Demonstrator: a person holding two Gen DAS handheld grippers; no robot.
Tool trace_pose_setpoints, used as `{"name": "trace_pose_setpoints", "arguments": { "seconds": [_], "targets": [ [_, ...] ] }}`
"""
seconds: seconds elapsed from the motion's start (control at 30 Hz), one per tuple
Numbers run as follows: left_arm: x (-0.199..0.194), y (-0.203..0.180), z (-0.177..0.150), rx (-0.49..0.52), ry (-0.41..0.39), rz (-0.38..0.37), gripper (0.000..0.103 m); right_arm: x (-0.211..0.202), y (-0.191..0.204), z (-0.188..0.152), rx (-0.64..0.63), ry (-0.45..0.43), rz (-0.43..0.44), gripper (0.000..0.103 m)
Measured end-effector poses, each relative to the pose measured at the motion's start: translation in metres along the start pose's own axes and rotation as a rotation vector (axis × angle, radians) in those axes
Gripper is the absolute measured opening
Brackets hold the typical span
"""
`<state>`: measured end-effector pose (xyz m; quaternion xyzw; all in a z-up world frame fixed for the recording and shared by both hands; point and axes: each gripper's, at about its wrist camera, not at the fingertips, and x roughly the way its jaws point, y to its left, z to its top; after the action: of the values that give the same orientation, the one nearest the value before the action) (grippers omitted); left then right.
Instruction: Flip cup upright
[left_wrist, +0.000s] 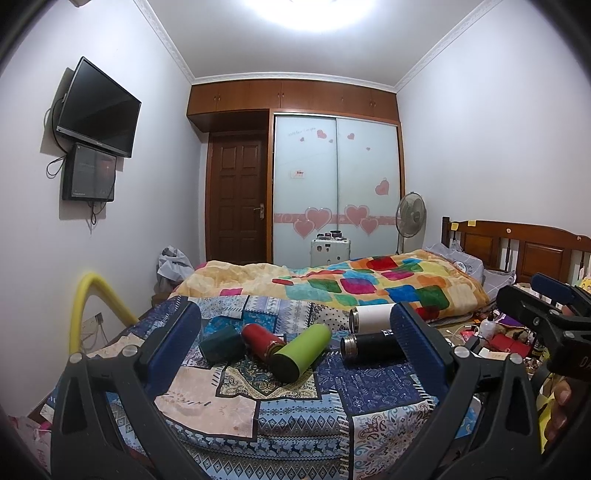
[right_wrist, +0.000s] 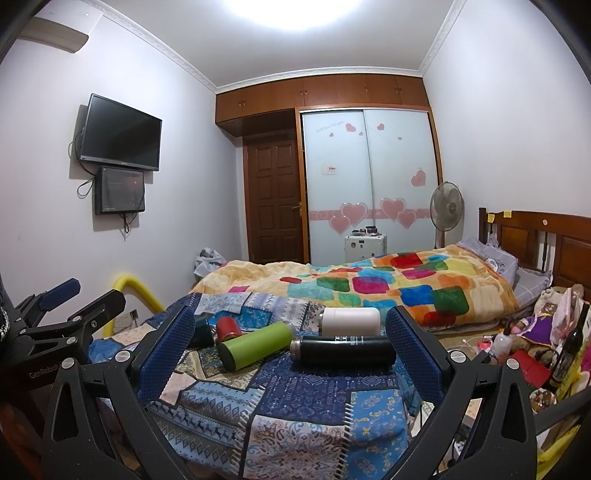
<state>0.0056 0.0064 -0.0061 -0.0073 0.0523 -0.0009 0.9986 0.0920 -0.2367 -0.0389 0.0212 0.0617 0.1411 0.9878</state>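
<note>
Both views were taken low over the foot of the bed (left_wrist: 280, 417), faced along it toward the wardrobe (left_wrist: 336, 184). The left wrist view was set further left, the right hand-held gripper (left_wrist: 554, 310) being caught at its right edge. The lying flasks (right_wrist: 255, 343), quilt and wall screen were shared by both

The left hand-held gripper (left_wrist: 295, 349) fills the lower frame of its own view, blue-padded fingers (left_wrist: 173, 343) spread wide apart, gripping nothing. The right hand-held gripper (right_wrist: 290, 345) is likewise splayed and empty. Each tool shows at the other view's edge. A fingertip shows at lower right of the left view.
</note>
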Motion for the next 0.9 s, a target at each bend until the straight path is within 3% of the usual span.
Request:
{"name": "trace_pose_setpoints", "arguments": {
  "seconds": [0.9],
  "targets": [
    [0.0007, -0.0027, -0.0003, 0.008, -0.005, -0.005, 0.103, -0.0025, 0.0063, -0.0003, -0.002, -0.008, 0.008, 0.103]
  ]
}}
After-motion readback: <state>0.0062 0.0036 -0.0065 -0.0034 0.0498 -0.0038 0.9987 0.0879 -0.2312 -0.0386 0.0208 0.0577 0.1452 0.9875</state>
